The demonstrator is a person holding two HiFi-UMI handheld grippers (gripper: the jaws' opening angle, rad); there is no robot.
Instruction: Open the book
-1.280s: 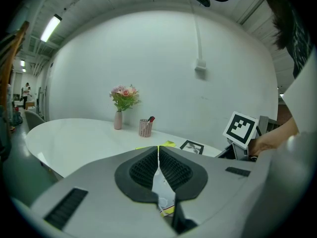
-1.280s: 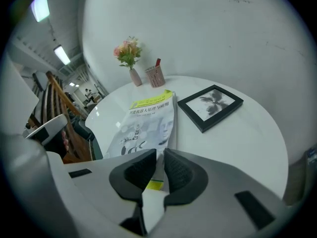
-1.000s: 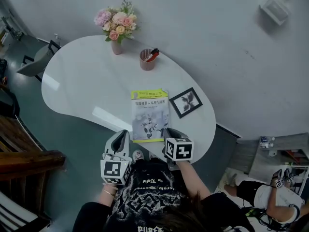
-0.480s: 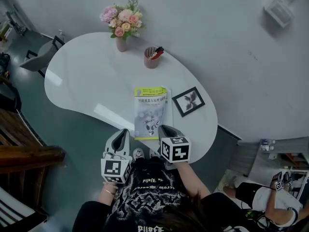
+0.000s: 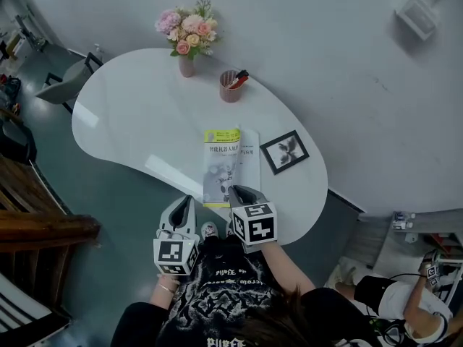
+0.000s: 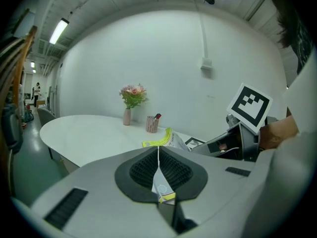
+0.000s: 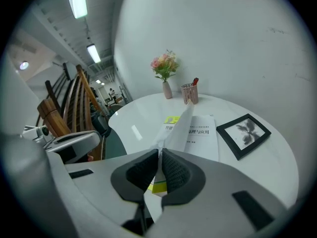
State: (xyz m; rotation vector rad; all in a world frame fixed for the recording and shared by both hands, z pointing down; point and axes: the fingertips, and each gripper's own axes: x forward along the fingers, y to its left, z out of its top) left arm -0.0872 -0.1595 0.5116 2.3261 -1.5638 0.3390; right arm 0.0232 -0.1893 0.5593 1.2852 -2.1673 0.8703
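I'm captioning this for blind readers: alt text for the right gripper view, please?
The right gripper pinches the book's front cover, holding it raised off the first page on a white table. A framed picture, pen cup and vase of flowers sit beyond.

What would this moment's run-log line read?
step: opening book | right gripper: fingers shut on cover at near edge | cover: part raised | left gripper: fingers together, beside book

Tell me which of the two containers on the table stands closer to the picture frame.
The pen cup holding a red item; the flower vase stands farther left, away from the picture frame.
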